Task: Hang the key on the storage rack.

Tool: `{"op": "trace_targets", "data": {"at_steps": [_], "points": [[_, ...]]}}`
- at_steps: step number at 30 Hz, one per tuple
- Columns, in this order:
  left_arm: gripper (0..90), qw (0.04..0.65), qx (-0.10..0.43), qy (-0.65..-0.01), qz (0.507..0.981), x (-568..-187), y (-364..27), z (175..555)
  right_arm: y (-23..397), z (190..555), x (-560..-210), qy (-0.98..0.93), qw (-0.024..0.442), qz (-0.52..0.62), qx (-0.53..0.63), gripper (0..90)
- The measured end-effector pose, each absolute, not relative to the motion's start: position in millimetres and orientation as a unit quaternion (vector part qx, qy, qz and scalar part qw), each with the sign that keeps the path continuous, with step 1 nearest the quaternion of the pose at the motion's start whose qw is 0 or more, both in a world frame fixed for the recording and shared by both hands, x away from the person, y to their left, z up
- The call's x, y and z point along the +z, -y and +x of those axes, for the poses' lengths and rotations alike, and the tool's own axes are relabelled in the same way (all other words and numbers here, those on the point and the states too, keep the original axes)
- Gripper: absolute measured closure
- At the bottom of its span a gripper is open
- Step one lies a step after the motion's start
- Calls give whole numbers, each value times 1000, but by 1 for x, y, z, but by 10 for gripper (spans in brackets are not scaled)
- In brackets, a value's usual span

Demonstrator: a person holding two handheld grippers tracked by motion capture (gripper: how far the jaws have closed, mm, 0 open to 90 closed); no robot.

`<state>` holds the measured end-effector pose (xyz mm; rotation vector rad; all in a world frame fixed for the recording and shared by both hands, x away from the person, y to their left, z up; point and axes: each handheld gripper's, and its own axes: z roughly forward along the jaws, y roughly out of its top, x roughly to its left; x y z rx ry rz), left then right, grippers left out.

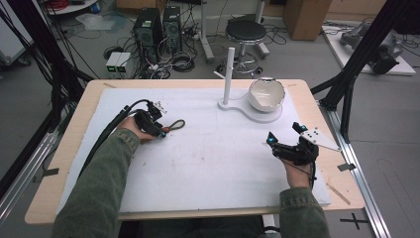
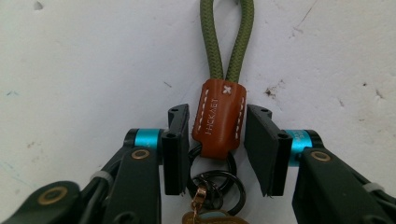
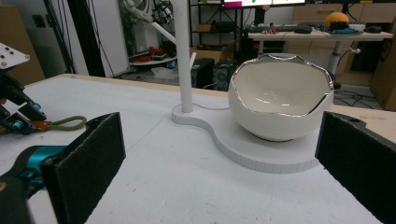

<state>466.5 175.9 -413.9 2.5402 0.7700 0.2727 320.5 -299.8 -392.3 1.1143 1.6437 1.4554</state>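
Left gripper view: left gripper (image 2: 219, 140) low over white mat (image 2: 84, 70), jaws narrow, one on each side of brown leather tab (image 2: 218, 119). Left pad looks touching, right pad has small gap. Tab has stamped letters, too faint to read. Green cord loop (image 2: 227, 37) above, dark rings (image 2: 217, 184) below. Right gripper (image 1: 286, 135) wide, holding nothing, near egg-shaped bowl (image 3: 280, 100).

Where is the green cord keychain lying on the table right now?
In the high view the green cord keychain lies on the white mat's left side; its brown leather tab sits between the left gripper's jaws, far from the eggshell-shaped bowl.
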Motion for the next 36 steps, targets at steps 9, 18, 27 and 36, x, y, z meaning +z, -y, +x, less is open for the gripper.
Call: {"op": "trace_targets", "data": {"at_steps": [9,18,27,36], "points": [[683,231,106,-261,931,-413,-174,464,300,319,-392,-626,332,430,559,6],[707,239,94,-261,931,-411,-173,462,300,319,-392,-629,329,429,559,6],[716,255,89,-277,922,-400,-177,460,301,318,-392,-627,330,430,560,6],[726,275,88,-286,914,-387,-184,457,300,318,-392,-625,328,432,561,6]]}}
